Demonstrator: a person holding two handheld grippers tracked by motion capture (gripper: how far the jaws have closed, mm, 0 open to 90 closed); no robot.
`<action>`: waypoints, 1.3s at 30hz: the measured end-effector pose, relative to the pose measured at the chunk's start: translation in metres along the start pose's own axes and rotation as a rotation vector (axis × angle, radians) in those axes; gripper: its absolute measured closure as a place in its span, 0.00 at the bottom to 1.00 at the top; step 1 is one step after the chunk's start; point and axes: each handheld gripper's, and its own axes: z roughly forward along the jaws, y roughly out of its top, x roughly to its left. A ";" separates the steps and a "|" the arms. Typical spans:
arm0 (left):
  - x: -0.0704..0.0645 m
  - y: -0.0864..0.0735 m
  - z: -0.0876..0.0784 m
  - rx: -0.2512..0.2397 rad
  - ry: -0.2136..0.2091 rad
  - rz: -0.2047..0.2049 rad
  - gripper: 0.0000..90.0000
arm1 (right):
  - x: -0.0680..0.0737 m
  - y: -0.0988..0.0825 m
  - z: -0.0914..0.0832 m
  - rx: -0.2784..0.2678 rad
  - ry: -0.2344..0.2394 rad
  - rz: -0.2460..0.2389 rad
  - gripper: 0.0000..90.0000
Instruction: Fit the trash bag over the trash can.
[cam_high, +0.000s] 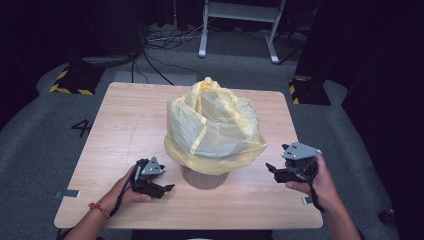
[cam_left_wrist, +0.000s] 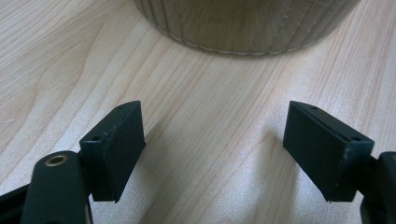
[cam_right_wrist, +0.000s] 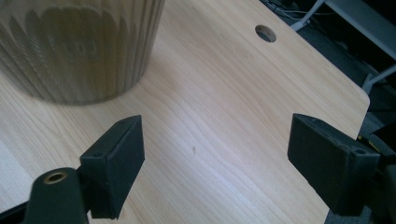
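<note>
Both your left gripper (cam_high: 167, 188) and right gripper (cam_high: 269, 166) sit wide open, empty, flanking the bagged bin (cam_high: 205, 177) on the table (cam_high: 125, 125).

Left gripper (cam_high: 167, 188), right gripper (cam_high: 270, 167): fingers apart.

High view: we look forward and down from above the near edge, taking in the whole pale wooden table (cam_high: 125, 125). Left gripper view: we sit low and close, facing the ribbed tan bin (cam_left_wrist: 247, 23) straight ahead. Right gripper view: also low and close, the same bin (cam_right_wrist: 79, 46) off to our left. All three views share that bin (cam_high: 205, 177) and tabletop.
</note>
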 end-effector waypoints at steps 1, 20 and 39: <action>0.000 0.000 0.000 0.000 0.000 0.000 0.23 | 0.000 -0.002 0.002 0.007 0.003 0.001 0.21; 0.000 0.000 0.000 0.000 0.000 0.000 0.23 | 0.004 -0.037 0.031 0.049 0.005 0.019 0.21; 0.000 0.000 0.000 0.001 0.003 -0.001 0.23 | 0.018 -0.103 0.060 0.028 0.156 0.191 0.20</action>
